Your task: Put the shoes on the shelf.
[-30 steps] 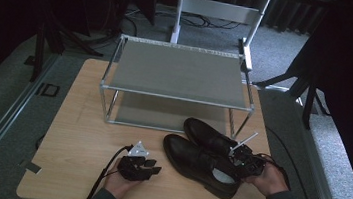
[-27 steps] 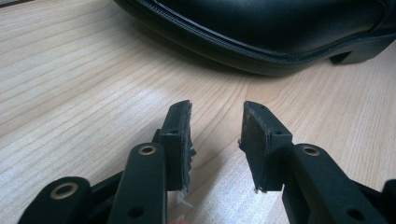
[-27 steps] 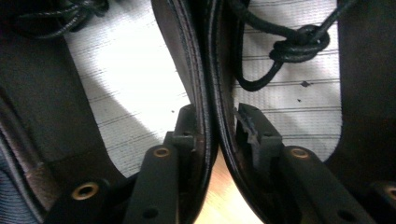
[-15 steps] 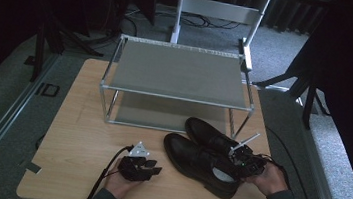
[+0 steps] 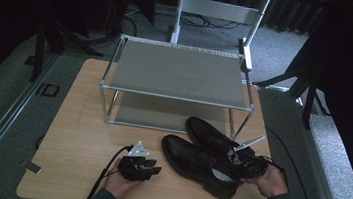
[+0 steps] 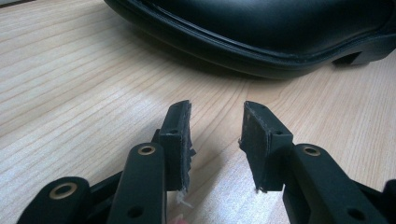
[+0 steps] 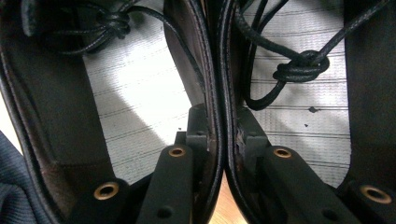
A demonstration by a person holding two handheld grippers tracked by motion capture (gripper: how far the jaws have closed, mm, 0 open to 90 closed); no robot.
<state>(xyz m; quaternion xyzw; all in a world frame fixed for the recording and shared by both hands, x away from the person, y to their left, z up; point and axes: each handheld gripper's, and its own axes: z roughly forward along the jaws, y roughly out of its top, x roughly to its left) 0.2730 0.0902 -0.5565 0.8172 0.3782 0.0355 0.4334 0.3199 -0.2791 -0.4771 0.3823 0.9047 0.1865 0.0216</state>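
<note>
Shoes (image 5: pixel 205 158), a black leather lace-up pair, are lying side by side on the wooden table (image 5: pixel 80 134), just in front of the metal rack (image 5: pixel 180 74), toward its four o'clock corner. Long axes are running from roughly ten o'clock to four o'clock in the high view, toes pointing up-left toward the rack and heels down-right toward the person's right hand (image 5: pixel 268 181).

That hand is coming in low from five o'clock, wrist nearly level, holding the right gripper (image 5: pixel 243 162) at the heel openings. In the right gripper view its jaws have just been closing, and now they are pinching the two inner collars together, one jaw sitting inside each shoe, pale insoles (image 7: pixel 135 88) and knotted laces (image 7: pixel 299 70) showing on either side. So the right gripper (image 7: pixel 219 126) is clamping both shoes at once by their adjoining walls.

Over at seven o'clock of the pair, the left hand (image 5: pixel 119 183) is resting on the table with the left gripper (image 5: pixel 154 169) aimed toward three o'clock. Its jaws are standing apart with nothing between them; in the left gripper view the left gripper (image 6: pixel 215 121) is hovering just above the wood, the nearer shoe's (image 6: pixel 261 32) glossy side and sole edge lying close ahead.
</note>
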